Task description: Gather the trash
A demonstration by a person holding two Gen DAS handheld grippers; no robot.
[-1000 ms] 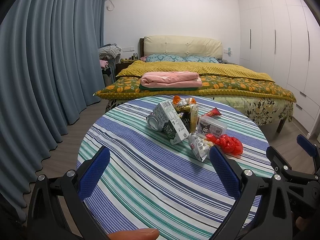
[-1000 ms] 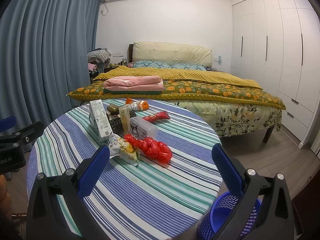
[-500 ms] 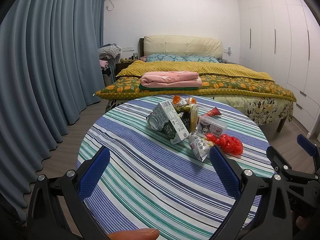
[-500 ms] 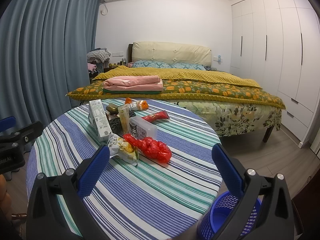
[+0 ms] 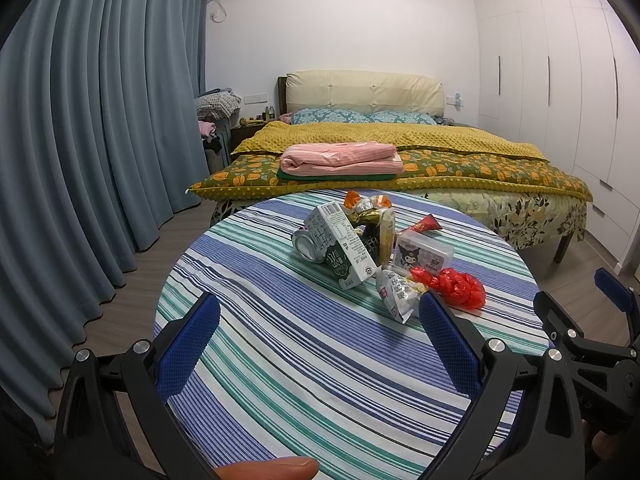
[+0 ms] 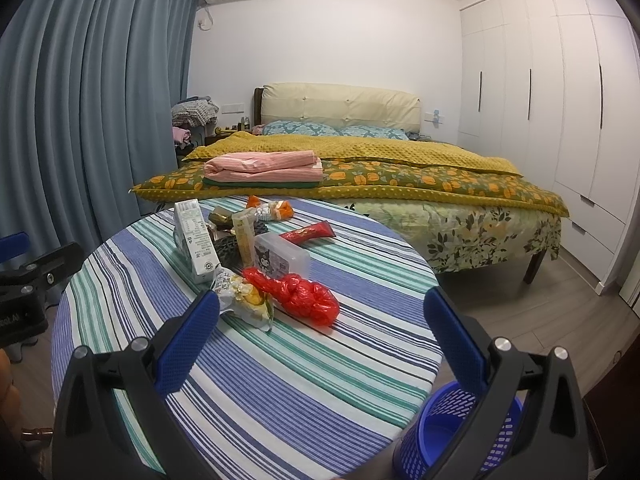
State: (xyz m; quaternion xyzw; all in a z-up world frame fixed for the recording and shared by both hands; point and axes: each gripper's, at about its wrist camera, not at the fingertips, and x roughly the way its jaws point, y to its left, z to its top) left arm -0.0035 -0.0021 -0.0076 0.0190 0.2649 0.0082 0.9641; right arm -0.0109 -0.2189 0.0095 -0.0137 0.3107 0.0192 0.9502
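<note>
A pile of trash lies on the round striped table (image 5: 288, 352): a milk carton (image 5: 340, 248), a can (image 5: 306, 244), a clear plastic box (image 5: 424, 254), a red plastic bag (image 5: 456, 286), a snack wrapper (image 5: 396, 292) and a red sachet (image 5: 424, 225). In the right wrist view the carton (image 6: 196, 240), the red bag (image 6: 300, 298), the wrapper (image 6: 244, 298) and the box (image 6: 280, 258) show too. My left gripper (image 5: 320, 320) is open and empty, short of the pile. My right gripper (image 6: 320, 320) is open and empty, just before the red bag.
A blue perforated bin (image 6: 452, 432) stands on the floor by the table's near right edge. A bed (image 5: 400, 160) with folded pink bedding lies beyond the table. Blue curtains (image 5: 80, 140) hang on the left, white wardrobes (image 6: 560, 120) on the right.
</note>
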